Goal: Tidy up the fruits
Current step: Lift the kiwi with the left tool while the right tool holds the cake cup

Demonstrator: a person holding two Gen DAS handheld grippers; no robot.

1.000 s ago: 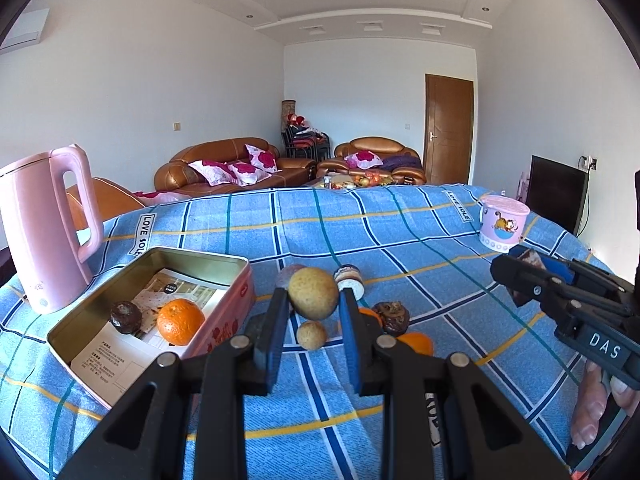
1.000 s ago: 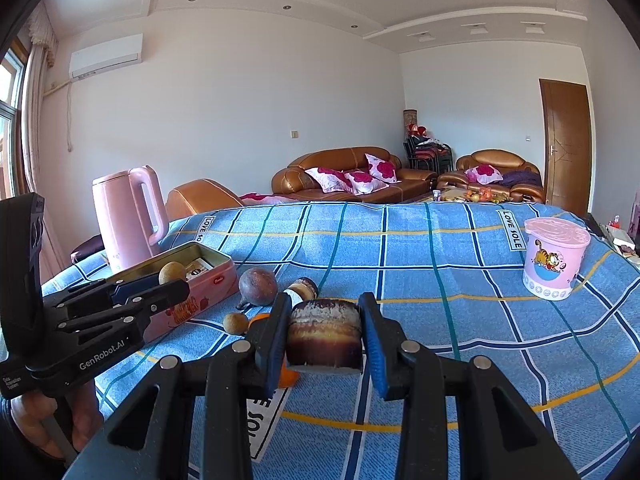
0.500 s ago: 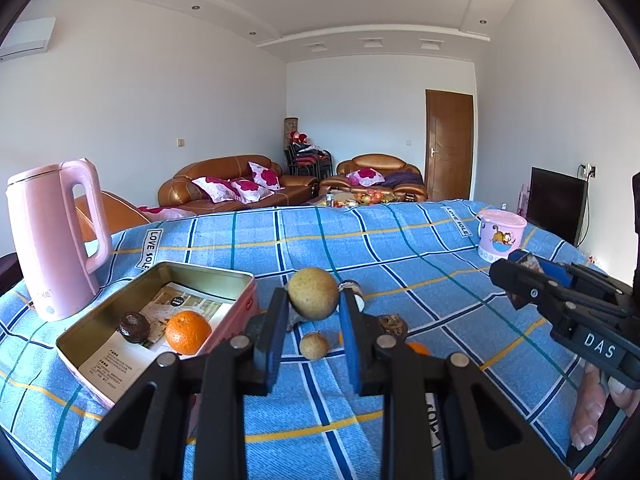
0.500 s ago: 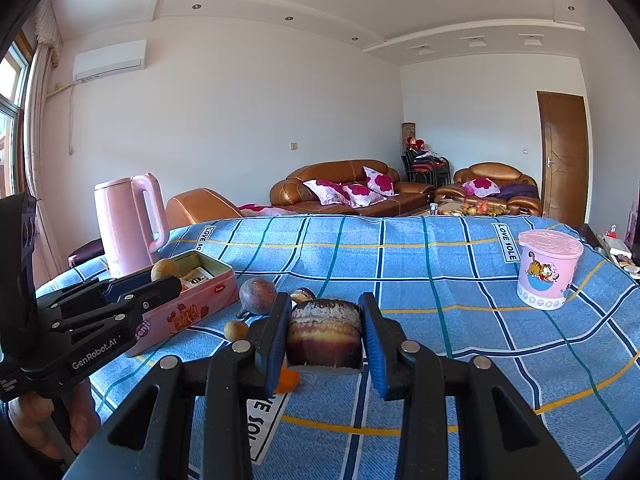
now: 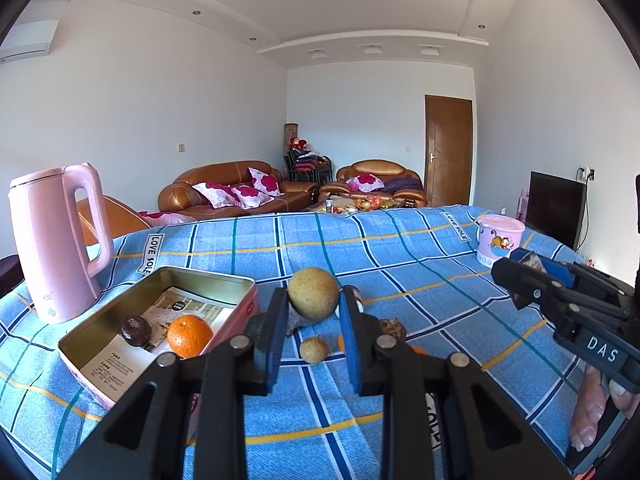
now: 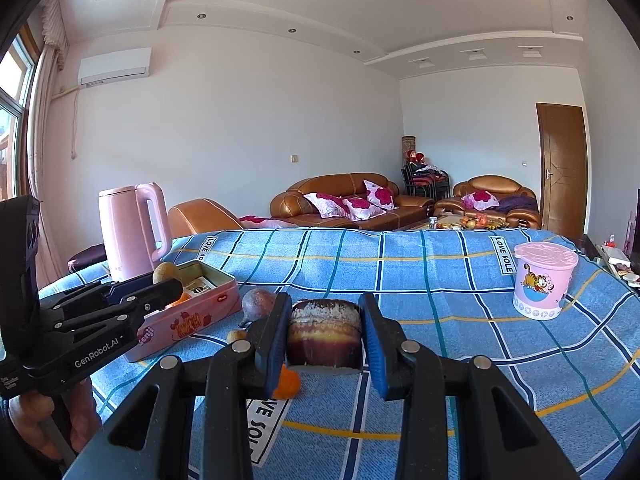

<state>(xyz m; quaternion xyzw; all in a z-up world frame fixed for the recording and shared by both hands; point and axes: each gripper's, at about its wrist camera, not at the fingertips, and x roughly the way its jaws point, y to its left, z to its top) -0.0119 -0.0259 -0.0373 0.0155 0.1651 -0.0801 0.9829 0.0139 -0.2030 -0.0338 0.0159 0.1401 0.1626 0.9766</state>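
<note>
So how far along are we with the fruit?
Done: an orange and a dark fruit lie in the tin. In hand: the left gripper is shut on a tan round fruit, and the right gripper is shut on a brown cake-like piece. Left on the cloth: a small tan fruit, a purple fruit, an orange piece.

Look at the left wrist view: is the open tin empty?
No. The tin holds an orange, a dark round fruit and a printed leaflet.
</note>
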